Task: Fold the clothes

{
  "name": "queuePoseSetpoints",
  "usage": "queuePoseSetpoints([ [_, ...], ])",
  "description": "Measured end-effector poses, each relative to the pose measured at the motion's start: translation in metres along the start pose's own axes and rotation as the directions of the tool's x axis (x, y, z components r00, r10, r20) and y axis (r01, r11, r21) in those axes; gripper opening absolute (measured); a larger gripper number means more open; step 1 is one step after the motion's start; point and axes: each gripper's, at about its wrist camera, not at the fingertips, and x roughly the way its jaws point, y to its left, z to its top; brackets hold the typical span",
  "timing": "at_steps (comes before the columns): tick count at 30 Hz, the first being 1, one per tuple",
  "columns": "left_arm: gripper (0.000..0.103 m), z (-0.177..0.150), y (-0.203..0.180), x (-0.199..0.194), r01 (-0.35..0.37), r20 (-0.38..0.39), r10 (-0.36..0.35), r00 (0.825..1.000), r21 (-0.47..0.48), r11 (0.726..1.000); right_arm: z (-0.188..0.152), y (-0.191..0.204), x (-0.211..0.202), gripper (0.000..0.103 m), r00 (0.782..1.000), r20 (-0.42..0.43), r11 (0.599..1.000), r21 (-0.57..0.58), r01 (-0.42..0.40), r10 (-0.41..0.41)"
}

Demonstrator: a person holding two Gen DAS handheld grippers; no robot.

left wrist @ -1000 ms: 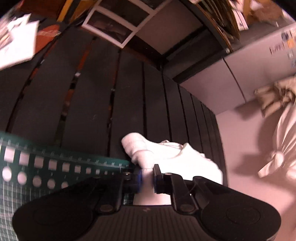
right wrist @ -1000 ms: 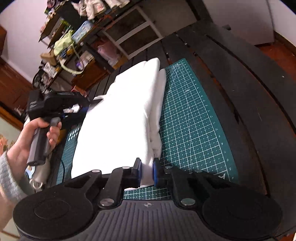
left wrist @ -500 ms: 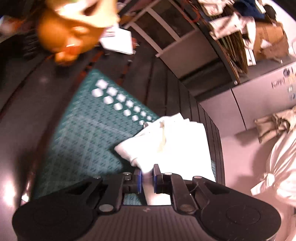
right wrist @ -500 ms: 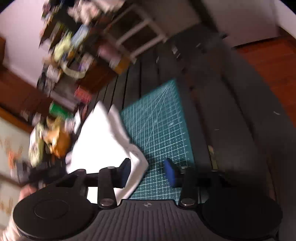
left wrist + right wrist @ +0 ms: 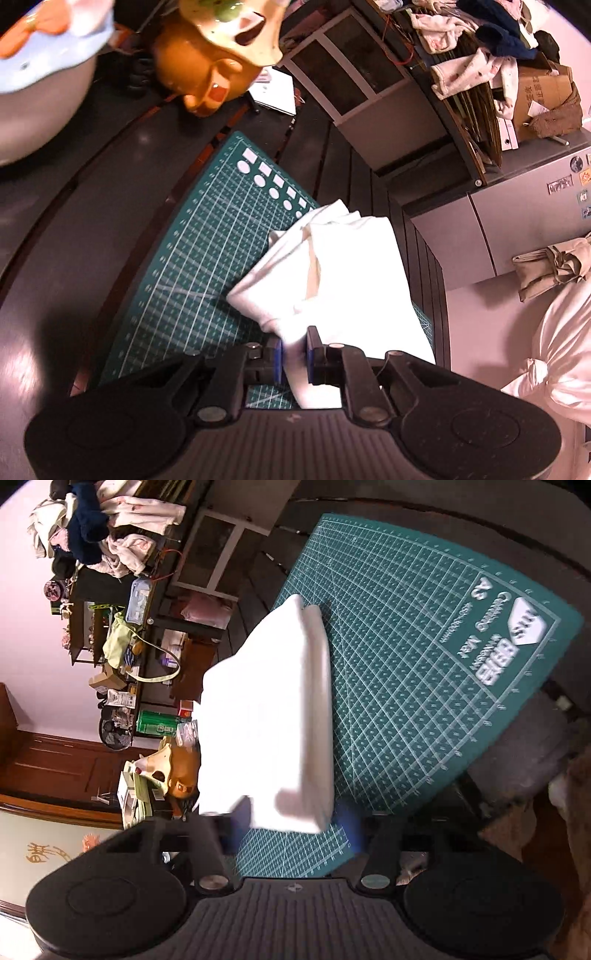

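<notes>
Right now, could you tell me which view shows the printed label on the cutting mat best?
The right wrist view: the white label sits unobstructed near the cutting mat corner. The left wrist view shows only the mat's grid and shape templates.

Warm, dim room light, with a reddish cast over everything. The white garment (image 5: 351,280) is blown out to a flat glare in both views, its folds nearly lost. The dark bench (image 5: 92,229) carries soft sheen patches at the lower left of the left wrist view. Fisheye bending curves the cutting mat (image 5: 424,664) lines and darkens the frame corners. In the right wrist view the right gripper (image 5: 291,830) fingertips smear with motion blur. Close objects at the upper left of the left view are soft.
</notes>
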Motion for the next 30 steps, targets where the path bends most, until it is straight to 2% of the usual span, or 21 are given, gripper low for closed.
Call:
queuePoseSetpoints([
  [4,0.011,-0.013,0.015,-0.010,0.064,-0.013,-0.067,0.998,-0.125,0.990,0.008,-0.003,-0.017,0.004,1.000,0.012,0.997,-0.067,0.027,-0.027],
  [7,0.011,-0.029,0.026,-0.013,0.048,-0.019,-0.051,0.999,-0.141,0.989,0.016,-0.012,-0.030,0.003,0.999,0.017,0.997,-0.061,0.042,-0.041],
  [11,0.015,-0.035,0.048,-0.019,0.104,-0.005,-0.109,0.994,-0.254,0.962,0.019,-0.016,-0.036,0.003,0.999,0.031,0.995,-0.087,0.045,-0.042],
  [13,0.028,-0.033,0.051,-0.026,0.104,0.011,-0.105,0.994,-0.275,0.956,0.018,-0.015,-0.041,0.008,0.997,0.054,0.994,-0.091,0.055,-0.051],
  [14,0.041,-0.031,0.051,-0.033,0.104,0.030,-0.099,0.995,-0.264,0.959,0.018,-0.014,-0.043,0.010,0.998,0.056,0.996,-0.080,0.044,-0.040],
  [15,0.049,-0.031,0.050,-0.039,0.108,0.052,-0.098,0.994,-0.247,0.963,0.018,-0.014,-0.045,0.011,0.998,0.058,0.997,-0.069,0.033,-0.029],
  [16,0.050,-0.029,0.048,-0.045,0.112,0.075,-0.097,0.992,-0.228,0.967,0.018,-0.014,-0.046,0.013,0.998,0.060,0.998,-0.058,0.021,-0.017],
  [17,0.052,-0.029,0.045,-0.051,0.115,0.097,-0.097,0.991,-0.208,0.971,0.017,-0.014,-0.049,0.023,0.998,0.066,0.999,-0.040,-0.003,0.006],
  [18,0.056,-0.029,0.043,-0.052,0.118,0.106,-0.098,0.990,-0.201,0.973,0.014,-0.015,-0.055,0.041,0.996,0.078,0.998,0.011,-0.055,0.054],
  [20,0.063,-0.032,0.035,-0.053,0.130,0.136,-0.106,0.985,-0.186,0.974,0.004,-0.013,-0.050,0.061,0.991,0.081,0.986,0.116,-0.117,0.108],
  [22,0.065,-0.036,0.028,-0.048,0.132,0.139,-0.108,0.984,-0.177,0.975,-0.007,-0.010,-0.035,0.061,0.989,0.061,0.967,0.210,-0.147,0.137],
  [24,0.066,-0.046,0.022,-0.032,0.123,0.096,-0.105,0.990,-0.202,0.972,-0.018,-0.006,-0.015,0.061,0.992,0.027,0.953,0.274,-0.129,0.127],
  [26,0.066,-0.052,0.019,-0.023,0.119,0.077,-0.104,0.992,-0.230,0.966,-0.025,0.003,0.004,0.061,0.996,-0.004,0.955,0.283,-0.084,0.089],
  [30,0.066,-0.059,0.016,-0.012,0.119,0.080,-0.101,0.992,-0.276,0.954,-0.028,0.010,0.022,0.062,0.999,0.037,0.941,0.337,-0.017,0.005],
])
